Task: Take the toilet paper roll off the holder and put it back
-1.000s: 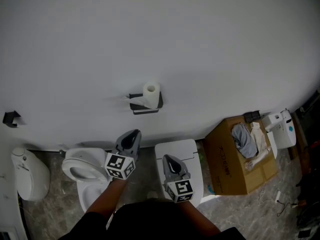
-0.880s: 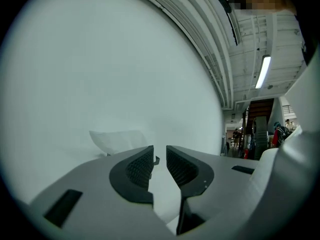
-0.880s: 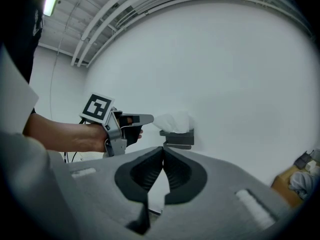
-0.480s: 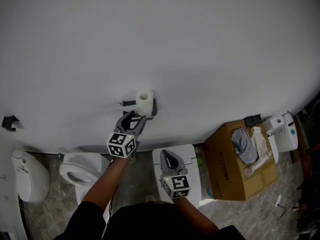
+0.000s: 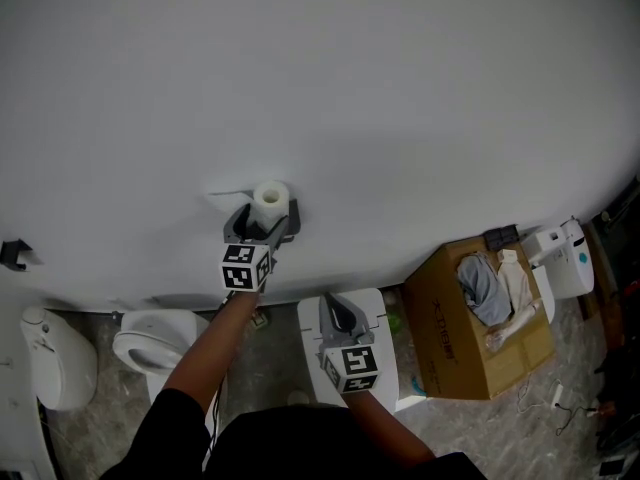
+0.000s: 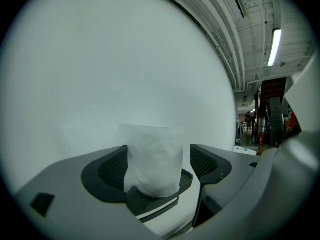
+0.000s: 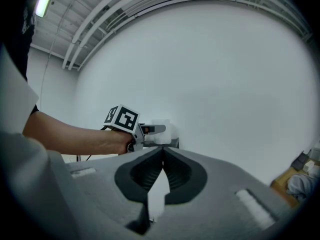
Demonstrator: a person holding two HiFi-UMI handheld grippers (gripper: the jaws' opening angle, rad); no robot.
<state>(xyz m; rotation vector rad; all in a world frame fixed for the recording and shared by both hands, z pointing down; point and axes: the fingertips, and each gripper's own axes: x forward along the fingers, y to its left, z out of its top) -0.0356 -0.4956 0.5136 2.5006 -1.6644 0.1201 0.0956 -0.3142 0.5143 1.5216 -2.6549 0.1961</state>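
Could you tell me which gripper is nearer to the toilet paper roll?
Left. The left gripper, fingers just opened, straddles the toilet paper roll; the right gripper, shut, is well short of it.

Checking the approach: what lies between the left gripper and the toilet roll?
Nothing; left gripper view shows the roll between the left gripper's jaws, which have just been opening.

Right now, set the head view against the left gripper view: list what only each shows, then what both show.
Only the head view: the right gripper, an open toilet and a cardboard box holding cloths.
Only the left gripper view: a lit ceiling lamp, a hall at far right, and the gap between the roll and the right pad.
Both: the left gripper, whose jaws have just been opening, with the toilet paper roll upright between them on the dark holder, against the white wall.
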